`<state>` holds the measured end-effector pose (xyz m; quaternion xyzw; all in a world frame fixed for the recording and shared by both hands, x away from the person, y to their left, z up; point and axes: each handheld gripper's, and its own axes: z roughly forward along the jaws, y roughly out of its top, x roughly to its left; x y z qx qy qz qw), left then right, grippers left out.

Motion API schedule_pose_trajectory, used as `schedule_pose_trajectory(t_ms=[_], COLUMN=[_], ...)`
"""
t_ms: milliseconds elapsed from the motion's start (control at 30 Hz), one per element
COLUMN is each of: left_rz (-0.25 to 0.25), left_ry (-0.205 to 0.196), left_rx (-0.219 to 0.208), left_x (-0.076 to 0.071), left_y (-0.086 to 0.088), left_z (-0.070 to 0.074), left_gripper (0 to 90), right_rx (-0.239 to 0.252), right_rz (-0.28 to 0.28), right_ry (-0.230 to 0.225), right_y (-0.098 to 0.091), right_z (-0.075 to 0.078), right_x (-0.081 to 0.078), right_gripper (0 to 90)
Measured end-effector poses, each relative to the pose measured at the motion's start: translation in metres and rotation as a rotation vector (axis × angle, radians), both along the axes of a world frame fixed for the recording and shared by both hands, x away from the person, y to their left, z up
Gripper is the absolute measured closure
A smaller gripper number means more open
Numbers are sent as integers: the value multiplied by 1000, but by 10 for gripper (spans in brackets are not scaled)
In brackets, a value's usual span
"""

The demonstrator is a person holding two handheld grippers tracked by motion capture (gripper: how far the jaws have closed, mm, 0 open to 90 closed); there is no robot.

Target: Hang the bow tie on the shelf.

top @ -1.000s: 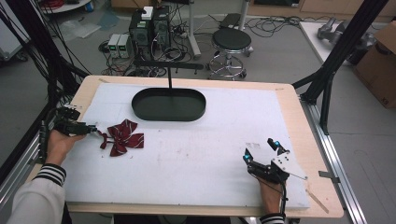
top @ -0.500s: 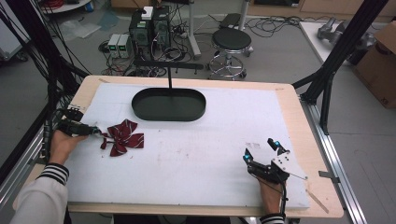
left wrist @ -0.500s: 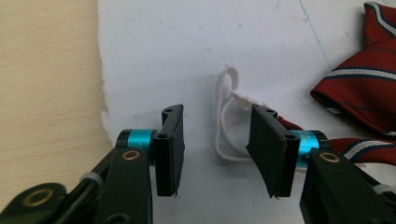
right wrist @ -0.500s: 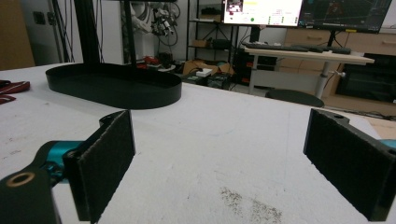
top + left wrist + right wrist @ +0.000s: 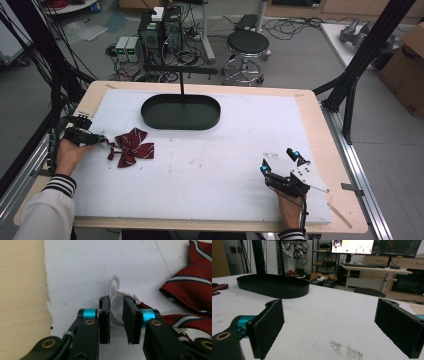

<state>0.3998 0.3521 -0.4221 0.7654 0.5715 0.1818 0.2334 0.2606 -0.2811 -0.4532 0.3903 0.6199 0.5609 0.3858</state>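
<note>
Two grippers: your left gripper has narrowly parted fingers straddling the bow tie's white cord; your right gripper rests wide open.

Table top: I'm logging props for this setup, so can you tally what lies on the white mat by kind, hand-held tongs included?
Red striped bow tie, with a white elastic loop: 1
Black oval tray with an upright post: 1
Hand-held tongs: 2, left tongs and right tongs
Total: 4
</note>
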Motion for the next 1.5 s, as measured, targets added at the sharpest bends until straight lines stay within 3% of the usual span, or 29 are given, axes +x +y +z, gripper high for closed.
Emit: schedule_pose_trajectory(t_ms=[100,200,367,500,633,1100,1500], left_rz=[-3,-33,-38,-40,-48,-91,-129], left_ry=[-8,-18,-48,-83,-135,-382,-527], left_rx=[5,8,-5,-41,-79,-161,-205], left_x=[-1,-2,-6,-9,-13,-28,-28], left_y=[-1,-2,-3,-1,0,-3,-23], left_z=[-1,-1,2,8,17,57,93], left_gripper=[865,868,869,869,869,870,870], right_rx=[0,0,-4,-4,-3,-4,-2], right_rz=[0,1,0,-2,-2,-2,0], right_ry=[-1,-1,-4,-5,-5,-5,-2], right_y=[0,0,0,0,0,0,0], right_z=[0,0,0,0,0,0,0], right_x=[0,0,0,0,0,0,0], right_gripper=[79,80,79,79,80,80,80])
